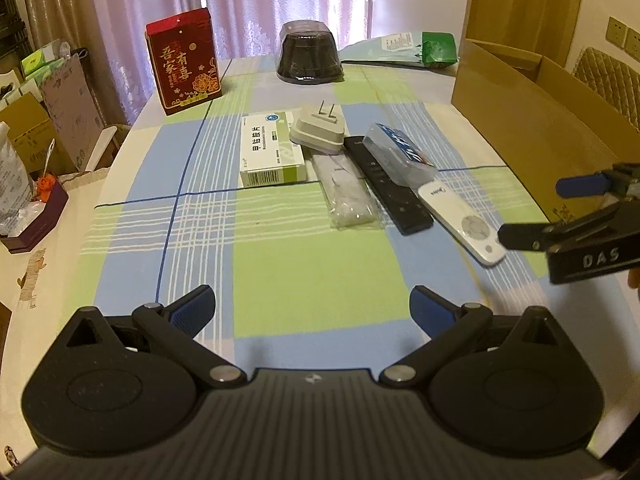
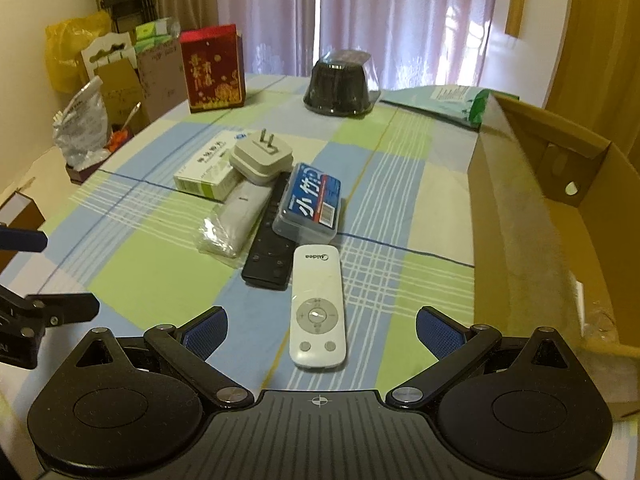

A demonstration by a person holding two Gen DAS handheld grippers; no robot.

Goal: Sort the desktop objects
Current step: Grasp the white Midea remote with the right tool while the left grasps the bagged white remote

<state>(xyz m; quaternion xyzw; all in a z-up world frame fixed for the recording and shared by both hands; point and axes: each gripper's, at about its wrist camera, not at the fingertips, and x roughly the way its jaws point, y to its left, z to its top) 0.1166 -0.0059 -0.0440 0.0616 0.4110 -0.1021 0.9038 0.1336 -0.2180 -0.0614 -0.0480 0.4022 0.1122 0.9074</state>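
The tablecloth [image 2: 168,272] is checked green, blue and cream. On it lie a white remote [image 2: 318,312], a black remote [image 2: 270,256], and a red gold-lettered box [image 2: 212,68].

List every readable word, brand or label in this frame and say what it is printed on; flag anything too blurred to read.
"Midea": white remote, top end.
"DAS": body of the right hand-held gripper, seen from the left wrist view.
"吾家有喜": red box, gold characters.
"小竹": large white characters on the clear plastic case; a third character and the small print are unreadable.
White medicine box: Chinese name too blurred.
Black remote: key markings too small.
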